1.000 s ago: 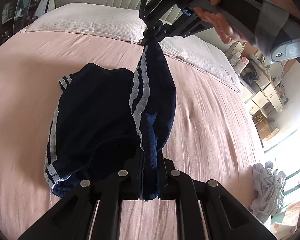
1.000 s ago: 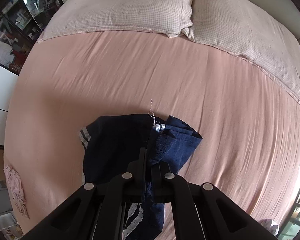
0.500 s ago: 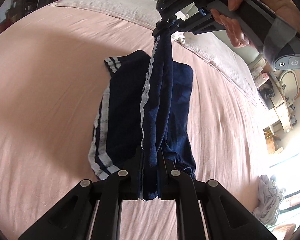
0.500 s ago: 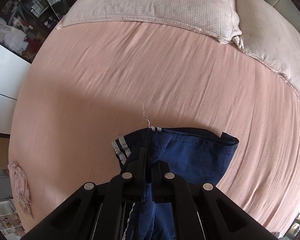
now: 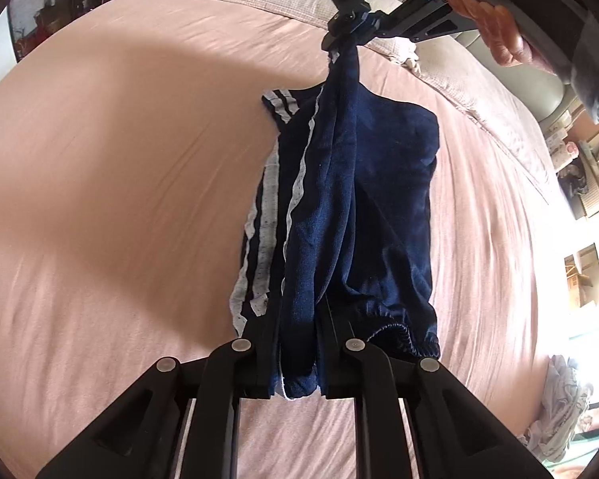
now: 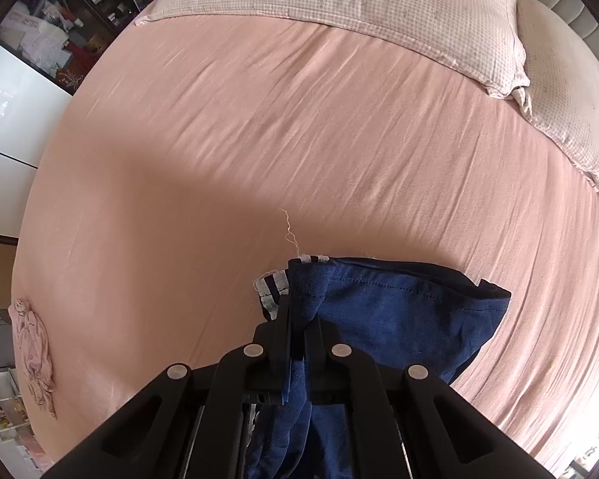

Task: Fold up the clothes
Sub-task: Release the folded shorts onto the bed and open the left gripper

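Pink sheets cover the bed point(image 6: 259, 127), where navy shorts point(image 5: 379, 183) lie doubled lengthwise, one half drawn over the other. Left gripper point(image 5: 297, 343) and right gripper point(image 5: 345, 38) each pinch the top layer; their jaws have just been easing open. Letting go and further folds likely remain. The lower layer is mostly hidden.

Navy shorts point(image 5: 379, 207) with white side stripes, folded lengthwise. Lower half lies flat on pink sheet; top edge raised, taut.
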Available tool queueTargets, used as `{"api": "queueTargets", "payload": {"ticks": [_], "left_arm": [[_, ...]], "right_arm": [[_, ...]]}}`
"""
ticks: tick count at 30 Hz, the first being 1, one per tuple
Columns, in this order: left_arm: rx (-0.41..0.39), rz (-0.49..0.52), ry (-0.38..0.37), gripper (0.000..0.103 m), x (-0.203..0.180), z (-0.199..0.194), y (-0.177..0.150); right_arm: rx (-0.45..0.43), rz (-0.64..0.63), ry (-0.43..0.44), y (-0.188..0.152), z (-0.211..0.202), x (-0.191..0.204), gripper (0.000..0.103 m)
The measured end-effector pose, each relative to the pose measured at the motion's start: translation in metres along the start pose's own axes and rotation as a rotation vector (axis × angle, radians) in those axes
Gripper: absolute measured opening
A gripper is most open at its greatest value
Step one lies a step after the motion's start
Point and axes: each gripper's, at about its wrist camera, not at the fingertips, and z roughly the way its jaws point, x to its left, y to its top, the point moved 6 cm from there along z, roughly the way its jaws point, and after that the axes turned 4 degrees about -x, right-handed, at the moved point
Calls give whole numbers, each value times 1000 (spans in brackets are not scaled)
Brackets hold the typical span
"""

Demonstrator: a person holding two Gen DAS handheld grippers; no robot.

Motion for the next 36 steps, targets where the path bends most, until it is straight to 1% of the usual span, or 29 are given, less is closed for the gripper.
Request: {"api": "queueTargets", "payload": {"ticks": [1,2,3,4,5,6,7,8,9,10,14,19,21,29,36], "left_arm": [[15,-1,12,15,1,0,-1],[28,0,25,16,2,1,-2],[34,13,43,19,2,1,-2],[38,28,62,23,1,2,-3],[37,52,83,26,0,1,-3],[32,71,96,33,-2,-1,-4],[26,91,109,45,-3,-2,-4],[21,107,118,52,-5,-5,-5],[14,112,114,63,-8,-9,-7],[9,115,112,67,-10,-12,-8],[6,127,125,69,-13,-15,-4],[-8,172,224,70,-6,-21,-5],[-7,191,251,70,-4,-25,-7],[-6,259,248,70,-21,-40,-18],[1,321,256,70,-32,-49,-28]], "right_arm": [[1,2,1,0,-1,0,10],[3,5,1,0,-2,1,23],[3,7,2,0,-3,1,34],[-4,10,1,0,-6,2,55],[-16,14,-2,0,-9,2,72],[-25,9,-7,1,-12,3,77],[-32,-3,-11,1,-15,4,77],[-36,-12,-16,0,-18,4,77],[-39,-20,-19,0,-21,4,77],[-39,-15,-10,-2,-24,4,77],[-42,6,22,-10,-35,0,77],[-49,33,31,-25,-53,-8,77],[-51,47,37,-32,-63,-11,77],[-92,63,18,-55,-109,-27,78],[-93,74,29,-78,-127,-34,78]]}}
